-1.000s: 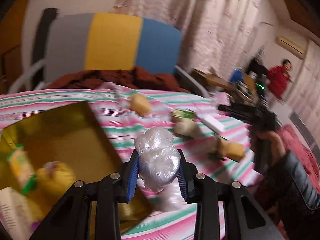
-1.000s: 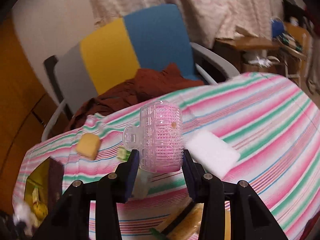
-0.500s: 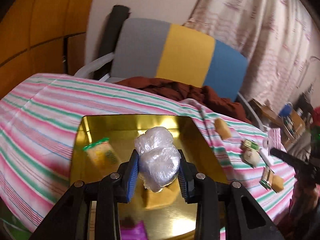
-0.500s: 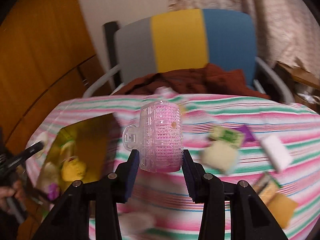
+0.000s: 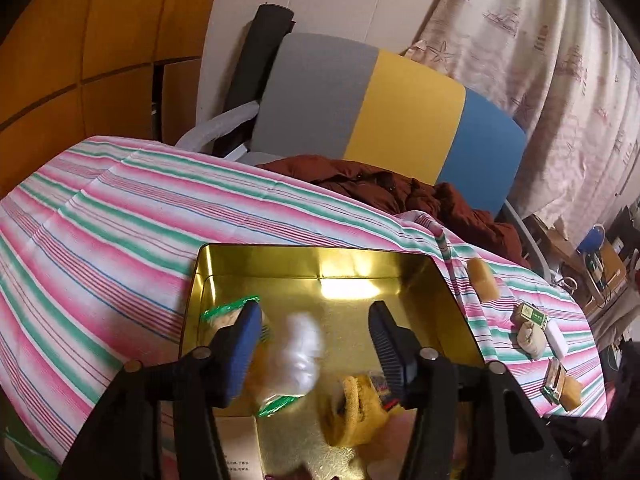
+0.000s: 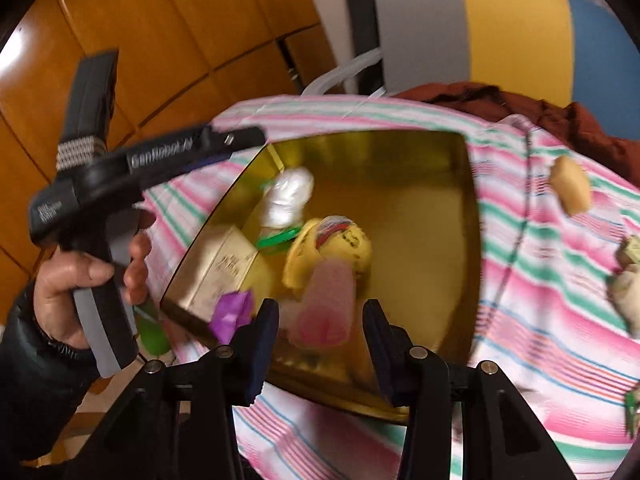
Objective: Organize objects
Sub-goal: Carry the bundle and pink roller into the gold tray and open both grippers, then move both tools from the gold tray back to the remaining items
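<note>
Your left gripper [image 5: 314, 344] stands open above the gold tray [image 5: 320, 254]; the crinkled plastic bundle [image 5: 298, 354], blurred, is in the tray below it. Expect it light, soft and slippery; grip its bulk. Your right gripper [image 6: 320, 326] is spread too, the ribbed pink roller [image 6: 326, 306] loose between its fingers over the tray. Judge it light and rigid; pinch its sides.

Gold tin [image 5: 256, 256], pink-green striped cloth [image 5: 120, 216], grey-yellow-blue chair [image 5: 384, 104]
</note>
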The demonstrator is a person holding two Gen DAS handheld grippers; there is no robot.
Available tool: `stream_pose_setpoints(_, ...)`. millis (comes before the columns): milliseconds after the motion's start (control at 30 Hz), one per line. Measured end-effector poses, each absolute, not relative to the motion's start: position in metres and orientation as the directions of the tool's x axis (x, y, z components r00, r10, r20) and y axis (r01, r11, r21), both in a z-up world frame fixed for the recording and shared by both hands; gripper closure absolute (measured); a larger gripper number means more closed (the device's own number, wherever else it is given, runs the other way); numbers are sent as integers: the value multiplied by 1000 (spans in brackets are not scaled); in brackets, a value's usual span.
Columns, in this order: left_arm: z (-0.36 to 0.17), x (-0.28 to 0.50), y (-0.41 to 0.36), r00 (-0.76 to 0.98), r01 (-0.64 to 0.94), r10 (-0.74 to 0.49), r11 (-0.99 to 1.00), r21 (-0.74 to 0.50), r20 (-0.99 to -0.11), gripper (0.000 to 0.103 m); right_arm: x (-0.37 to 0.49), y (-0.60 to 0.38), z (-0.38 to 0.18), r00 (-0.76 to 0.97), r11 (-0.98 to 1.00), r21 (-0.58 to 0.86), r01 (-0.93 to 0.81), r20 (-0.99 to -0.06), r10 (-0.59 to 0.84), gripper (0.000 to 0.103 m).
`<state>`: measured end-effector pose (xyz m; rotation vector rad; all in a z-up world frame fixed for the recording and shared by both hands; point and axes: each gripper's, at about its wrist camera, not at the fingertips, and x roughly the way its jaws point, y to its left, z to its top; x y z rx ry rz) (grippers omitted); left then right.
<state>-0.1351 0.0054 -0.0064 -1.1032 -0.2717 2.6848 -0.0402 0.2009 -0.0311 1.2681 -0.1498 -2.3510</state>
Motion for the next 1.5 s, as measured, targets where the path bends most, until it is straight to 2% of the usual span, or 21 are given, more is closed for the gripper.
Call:
stream_pose_setpoints(133,-9,-123,-6,-701,-105,264,-957,-270,-662,46,-36,189,-41,-443,-886,299,356,-781,-441,56)
stream_pose_setpoints(200,-10,-117,-8,-705,-96,246,-962,-254,-665,46,-33,187,-43,-443,-892,282,354,-789,-426,47)
stream_pose_setpoints(467,-13,-83,-3,-722,-87,174,-983,-161,-670,46,-24,189,-37,-503,-931,205,301,-795,-338,27)
stream_pose_setpoints(533,-12,-75,1,-731,-92,155,-987,-130,-664,46,-22,191,-33,-520,-936,201,290,-788,-330,25)
stream_pose_setpoints(600,-11,-70,6,-736,-101,143,-990,-101,-662,46,-21,194,-30,-533,-938,207,279,-779,-330,17)
stream_pose_setpoints(667,-11,-64,10,-738,-109,135,-991,-81,-661,46,-20,195,-26,-552,-944,202,263,-770,-318,13)
stream_pose_setpoints(800,-13,-57,17,-735,-124,132,-990,-60,-665,46,-18,199,-22,-576,-953,189,235,-763,-293,9)
stream_pose_setpoints(1167,-16,-46,36,-722,-174,156,-984,-41,-675,46,-10,213,-16,-646,-982,108,155,-741,-183,4)
stream_pose_setpoints(1500,-15,-39,53,-713,-237,196,-971,-31,-673,46,-10,243,-17,-658,-990,132,53,-741,-134,0)
